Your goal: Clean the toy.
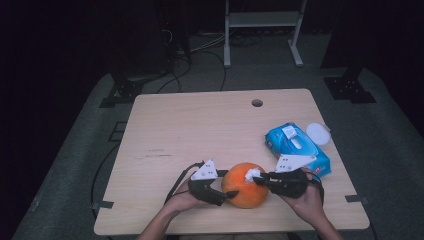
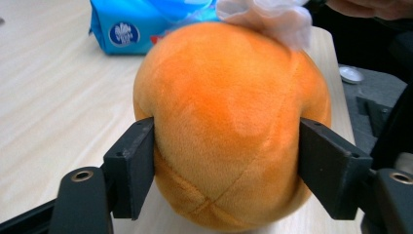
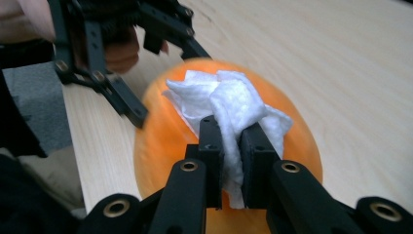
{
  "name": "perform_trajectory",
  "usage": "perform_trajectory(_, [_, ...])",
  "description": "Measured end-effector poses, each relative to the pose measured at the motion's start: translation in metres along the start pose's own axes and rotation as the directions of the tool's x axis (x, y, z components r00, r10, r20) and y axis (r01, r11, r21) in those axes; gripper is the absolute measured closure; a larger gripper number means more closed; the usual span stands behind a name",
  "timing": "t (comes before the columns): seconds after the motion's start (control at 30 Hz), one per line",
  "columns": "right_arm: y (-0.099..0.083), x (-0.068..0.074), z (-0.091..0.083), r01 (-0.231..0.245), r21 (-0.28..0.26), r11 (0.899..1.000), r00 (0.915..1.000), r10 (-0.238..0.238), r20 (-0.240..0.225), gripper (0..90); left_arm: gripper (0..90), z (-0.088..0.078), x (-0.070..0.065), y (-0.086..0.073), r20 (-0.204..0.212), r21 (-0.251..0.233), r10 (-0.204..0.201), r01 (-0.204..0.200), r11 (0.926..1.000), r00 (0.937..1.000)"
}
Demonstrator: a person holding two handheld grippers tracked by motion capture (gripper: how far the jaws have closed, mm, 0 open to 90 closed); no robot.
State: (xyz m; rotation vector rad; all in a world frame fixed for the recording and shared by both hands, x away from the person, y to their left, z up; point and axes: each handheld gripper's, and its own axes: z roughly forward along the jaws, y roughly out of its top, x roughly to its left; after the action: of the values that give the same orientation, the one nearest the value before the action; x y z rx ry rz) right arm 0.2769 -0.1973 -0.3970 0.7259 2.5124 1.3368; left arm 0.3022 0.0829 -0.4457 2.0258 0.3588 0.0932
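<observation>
Plush orange ball [image 1: 245,185] wiped at the near table [image 1: 200,125] edge

Round, fuzzy, seamed, beside the blue wipes pack [image 1: 295,146]; left gripper [image 1: 226,192] fingers squeeze its sides, right gripper [image 1: 257,178] fingers pinch a crumpled white wipe [image 1: 252,174] on top.

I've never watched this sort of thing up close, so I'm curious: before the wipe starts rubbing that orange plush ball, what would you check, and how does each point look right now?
1. Wipe clamped in the right gripper: ok, jaws shut on it.
2. Wipe against the orange plush ball: ok, it rests on the top.
3. Left gripper steadying the ball: ok, a pad presses each side.
4. Ball resting on the table: ok.
5. Blue wipes pack out of the way: ok, behind the right hand.
6. Grip firm enough against rubbing: cannot tell.
</observation>
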Motion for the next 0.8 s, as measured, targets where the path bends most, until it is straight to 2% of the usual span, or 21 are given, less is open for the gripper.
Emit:
perform_trajectory(0.07, [-0.003, -0.003, 0.001, -0.014, 0.006, 1.000, 0.9999, 0.014, -0.005, 80.5, 18.8, -0.001, 0.004, 0.001, 0.037, -0.018, -0.040, 0.041, 0.9990, 0.9985])
perform_trajectory(0.1, [-0.003, -0.002, 0.001, -0.015, 0.006, 1.000, 0.9999, 0.015, -0.004, 80.4, 17.4, -0.001, 0.005, 0.003, 0.048, -0.029, -0.047, 0.048, 0.9984, 0.9977])
perform_trajectory(0.17, [0.001, 0.001, 0.003, -0.011, -0.004, 1.000, 0.9999, 0.011, -0.008, 80.3, 18.5, 0.001, 0.008, 0.004, 0.048, -0.029, -0.066, 0.068, 0.9973, 0.9966])
perform_trajectory(0.2, [0.003, 0.004, 0.003, -0.002, -0.010, 1.000, 0.9999, 0.001, -0.011, 80.3, 22.6, 0.001, 0.007, 0.004, 0.040, -0.028, -0.066, 0.067, 0.9974, 0.9971])
perform_trajectory(0.27, [0.008, 0.011, 0.005, 0.025, -0.024, 0.999, 0.9993, -0.026, -0.027, 80.2, 27.5, 0.001, 0.004, 0.005, 0.016, -0.016, -0.037, 0.037, 0.9992, 0.9992])
perform_trajectory(0.37, [0.010, 0.016, 0.007, 0.058, -0.011, 0.998, 0.9973, -0.059, -0.043, 80.2, 27.9, -0.001, 0.003, 0.003, 0.020, -0.001, -0.024, 0.024, 0.9997, 0.9995])
perform_trajectory(0.43, [0.007, 0.012, 0.006, 0.048, -0.004, 0.999, 0.9976, -0.048, -0.051, 80.3, 27.5, -0.003, 0.005, 0.001, 0.031, 0.005, -0.027, 0.027, 0.9996, 0.9991])
perform_trajectory(0.53, [-0.001, 0.004, 0.005, 0.028, 0.029, 0.999, 0.9992, -0.027, -0.029, 80.1, 21.8, -0.004, 0.005, 0.000, 0.046, 0.036, -0.008, 0.007, 0.9993, 0.9989])
perform_trajectory(0.6, [-0.004, 0.001, 0.005, 0.007, 0.029, 1.000, 0.9990, -0.005, -0.043, 80.2, 17.2, -0.003, 0.004, 0.002, 0.047, 0.034, -0.025, 0.023, 0.9992, 0.9986])
perform_trajectory(0.63, [-0.003, 0.001, 0.004, 0.010, 0.030, 0.999, 0.9990, -0.008, -0.043, 80.2, 14.8, -0.001, 0.004, 0.004, 0.051, 0.026, -0.050, 0.048, 0.9985, 0.9975])
perform_trajectory(0.7, [0.001, 0.008, 0.007, 0.023, 0.019, 1.000, 0.9971, -0.021, -0.073, 80.2, 11.0, 0.003, 0.006, 0.006, 0.043, 0.030, -0.089, 0.088, 0.9957, 0.9951])
perform_trajectory(0.73, [0.003, 0.012, 0.009, 0.041, 0.021, 0.999, 0.9961, -0.039, -0.079, 80.1, 11.9, 0.005, 0.006, 0.006, 0.037, 0.026, -0.104, 0.103, 0.9943, 0.9939])
perform_trajectory(0.8, [0.006, 0.018, 0.014, 0.071, 0.032, 0.997, 0.9966, -0.070, -0.044, 80.2, 25.1, 0.006, 0.005, 0.004, -0.003, 0.003, -0.091, 0.091, 0.9958, 0.9958])
